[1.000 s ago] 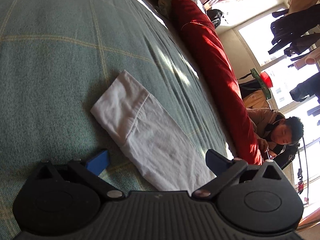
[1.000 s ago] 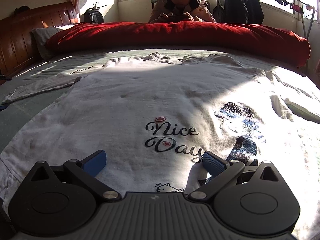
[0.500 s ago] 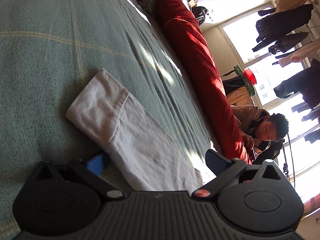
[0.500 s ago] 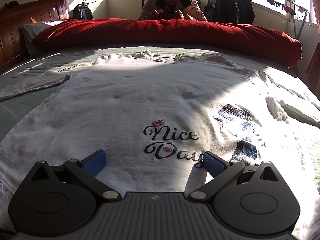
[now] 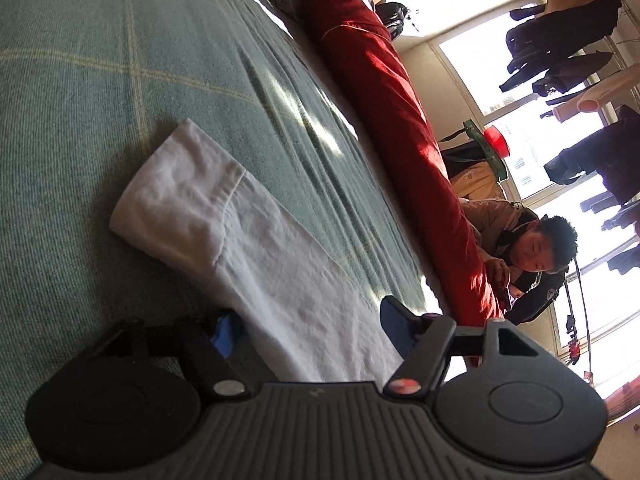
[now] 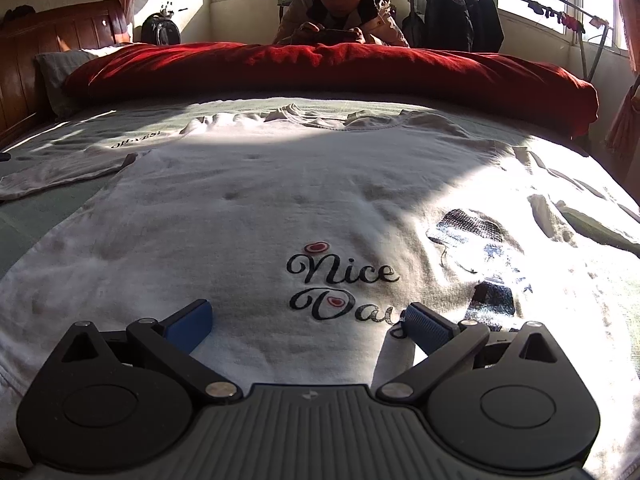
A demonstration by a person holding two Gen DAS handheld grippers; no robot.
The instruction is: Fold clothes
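A white T-shirt [image 6: 260, 208] with a "Nice Day" print [image 6: 340, 284] lies spread flat on the green bed cover [image 5: 100, 60]. Its left sleeve [image 5: 224, 232] stretches out over the cover and also shows in the right wrist view [image 6: 60, 168]. My left gripper [image 5: 310, 324] straddles that sleeve near the shoulder end, and its jaws are closing. One blue pad [image 5: 228, 332] is half hidden at the sleeve's edge and the other [image 5: 394, 320] stands off the cloth. My right gripper [image 6: 308, 324] hovers open over the shirt's lower front, holding nothing.
A rolled red quilt [image 6: 320, 68] runs along the far side of the bed. Behind it a person [image 6: 340, 12] leans over a phone. A wooden headboard [image 6: 24, 60] and a grey pillow [image 6: 56, 76] are at the left. Dark jackets [image 6: 460, 12] hang by the window.
My left gripper slid in along the sleeve. Its left pad went from plain view to the sleeve's edge, and the jaws narrowed. The right gripper barely shifted.
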